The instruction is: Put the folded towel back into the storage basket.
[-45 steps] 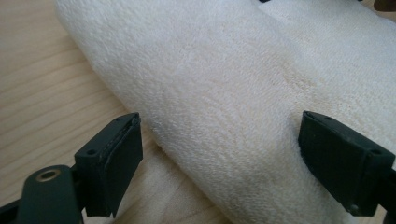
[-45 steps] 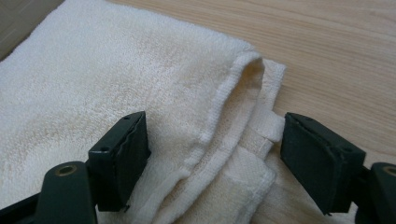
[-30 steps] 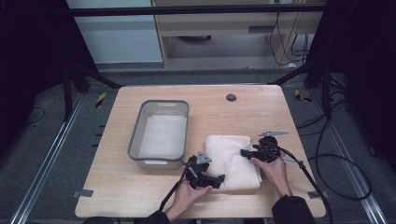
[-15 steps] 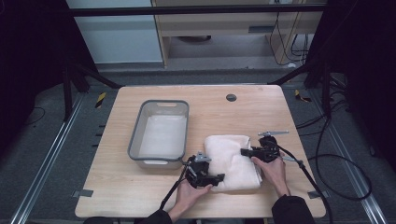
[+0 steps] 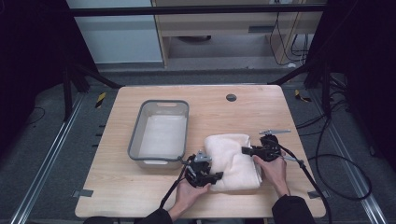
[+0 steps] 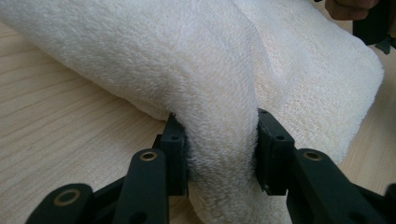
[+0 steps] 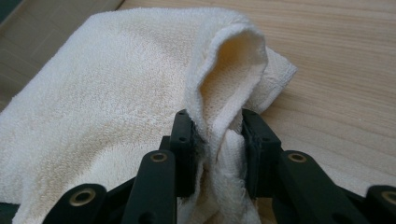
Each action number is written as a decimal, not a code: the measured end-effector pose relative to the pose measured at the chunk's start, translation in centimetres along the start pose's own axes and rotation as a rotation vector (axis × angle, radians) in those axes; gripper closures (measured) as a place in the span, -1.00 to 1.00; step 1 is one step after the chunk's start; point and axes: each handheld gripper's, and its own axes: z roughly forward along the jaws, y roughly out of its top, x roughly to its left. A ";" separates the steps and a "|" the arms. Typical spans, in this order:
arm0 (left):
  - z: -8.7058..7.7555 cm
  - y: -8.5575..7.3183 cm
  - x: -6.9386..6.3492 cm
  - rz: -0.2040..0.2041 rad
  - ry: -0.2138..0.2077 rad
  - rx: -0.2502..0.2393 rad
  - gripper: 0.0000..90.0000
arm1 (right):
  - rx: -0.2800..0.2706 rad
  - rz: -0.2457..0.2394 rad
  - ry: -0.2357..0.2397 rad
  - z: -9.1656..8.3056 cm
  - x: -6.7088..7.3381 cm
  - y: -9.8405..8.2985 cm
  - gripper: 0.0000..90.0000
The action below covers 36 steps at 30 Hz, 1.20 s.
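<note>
A folded cream towel lies on the wooden table near its front edge. My left gripper is shut on the towel's near left corner; in the left gripper view a thick fold of towel is pinched between the two black jaws. At the towel's right edge my right gripper is shut on it, and the right gripper view shows a raised corner of towel squeezed between the jaws. A hand holds each gripper from below.
A grey plastic bin with a white bottom stands just left of the towel, close to my left gripper. A small dark round hole marks the table's far side. Cables trail off the right edge.
The left gripper has shifted slightly right and nearer the towel's front corner. The right gripper and the towel have barely moved.
</note>
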 end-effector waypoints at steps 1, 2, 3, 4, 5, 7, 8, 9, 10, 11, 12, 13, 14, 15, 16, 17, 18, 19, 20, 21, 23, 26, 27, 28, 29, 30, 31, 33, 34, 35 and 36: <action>-0.1 0.0 0.0 -0.006 -0.005 -0.003 0.36 | -0.006 0.001 0.001 -0.1 0.1 0.0 0.53; -0.3 0.1 0.0 0.000 -0.008 -0.006 0.36 | -0.008 0.003 0.002 -0.3 0.1 0.1 0.53; -0.4 0.2 0.0 0.000 -0.011 -0.011 0.36 | -0.016 0.001 0.004 -0.5 0.1 0.1 0.53; -0.5 0.3 -0.1 0.008 -0.009 -0.015 0.37 | -0.022 0.005 0.008 -0.8 0.2 0.2 0.53; -0.6 0.4 -0.2 0.016 -0.006 -0.019 0.37 | -0.031 0.004 0.008 -1.0 0.3 0.2 0.53; -0.9 0.5 -0.4 0.026 -0.003 -0.026 0.37 | -0.047 0.001 0.010 -1.5 0.5 0.3 0.53; -1.0 0.6 -0.5 0.026 -0.006 -0.030 0.37 | -0.053 0.003 0.008 -1.8 0.6 0.4 0.53; -1.1 0.7 -0.5 0.029 -0.009 -0.033 0.37 | -0.058 -0.004 0.008 -2.0 0.7 0.4 0.53; -1.3 0.7 -0.5 0.032 -0.006 -0.033 0.37 | -0.063 -0.003 0.008 -2.2 0.8 0.5 0.53; -1.4 0.7 -0.6 0.035 -0.007 -0.038 0.37 | -0.067 -0.004 0.008 -2.3 0.9 0.5 0.53; -1.6 0.8 -0.6 0.033 -0.010 -0.044 0.37 | -0.073 -0.007 0.011 -2.5 1.0 0.5 0.53; -1.7 0.8 -0.6 0.035 -0.012 -0.045 0.37 | -0.078 -0.008 0.013 -2.7 1.1 0.6 0.53; -1.9 0.8 -0.6 0.042 -0.011 -0.048 0.37 | -0.081 -0.009 0.014 -2.8 1.2 0.6 0.53; -2.1 0.8 -0.6 0.051 -0.009 -0.052 0.37 | -0.086 -0.016 0.018 -3.0 1.4 0.7 0.53; -2.3 0.7 -0.5 0.057 -0.006 -0.056 0.36 | -0.087 -0.014 0.022 -3.1 1.5 0.8 0.53; -2.5 0.6 -0.5 0.056 -0.006 -0.059 0.36 | -0.090 -0.019 0.028 -3.1 1.7 0.8 0.53; -2.6 0.6 -0.4 0.057 -0.005 -0.060 0.36 | -0.091 -0.018 0.031 -3.2 1.8 0.9 0.53; -2.7 0.6 -0.4 0.057 -0.001 -0.063 0.36 | -0.096 -0.025 0.032 -3.2 2.0 0.9 0.53; -2.8 0.6 -0.4 0.063 0.002 -0.065 0.36 | -0.099 -0.036 0.029 -3.2 2.1 1.0 0.53; -2.9 0.6 -0.4 0.068 0.006 -0.068 0.36 | -0.105 -0.038 0.026 -3.3 2.3 1.0 0.53; -3.0 0.7 -0.5 0.075 0.010 -0.074 0.36 | -0.114 -0.046 0.020 -3.4 2.5 1.2 0.53; -3.3 0.9 -0.7 0.082 0.011 -0.082 0.36 | -0.126 -0.050 0.019 -3.7 2.8 1.3 0.53; -3.4 1.0 -0.8 0.085 0.012 -0.086 0.36 | -0.131 -0.057 0.016 -3.9 2.8 1.4 0.53; -3.5 1.1 -0.9 0.091 0.013 -0.090 0.36 | -0.139 -0.053 0.020 -4.0 2.9 1.4 0.53; -3.7 1.2 -1.0 0.098 0.016 -0.093 0.36 | -0.147 -0.053 0.024 -4.2 2.9 1.4 0.53; -3.8 1.2 -1.2 0.100 0.016 -0.099 0.36 | -0.152 -0.052 0.027 -4.3 2.9 1.5 0.53; -3.9 1.3 -1.2 0.105 0.015 -0.103 0.36 | -0.157 -0.049 0.031 -4.5 2.9 1.5 0.53; -4.2 1.5 -1.4 0.111 0.018 -0.109 0.36 | -0.164 -0.057 0.026 -4.8 3.1 1.6 0.53; -4.4 1.6 -1.4 0.117 0.021 -0.113 0.36 | -0.170 -0.062 0.026 -4.9 3.3 1.7 0.53; -4.5 1.6 -1.5 0.119 0.022 -0.120 0.36 | -0.174 -0.064 0.025 -5.1 3.4 1.8 0.53; -4.6 1.7 -1.5 0.125 0.023 -0.119 0.36 | -0.180 -0.068 0.028 -5.2 3.5 1.9 0.53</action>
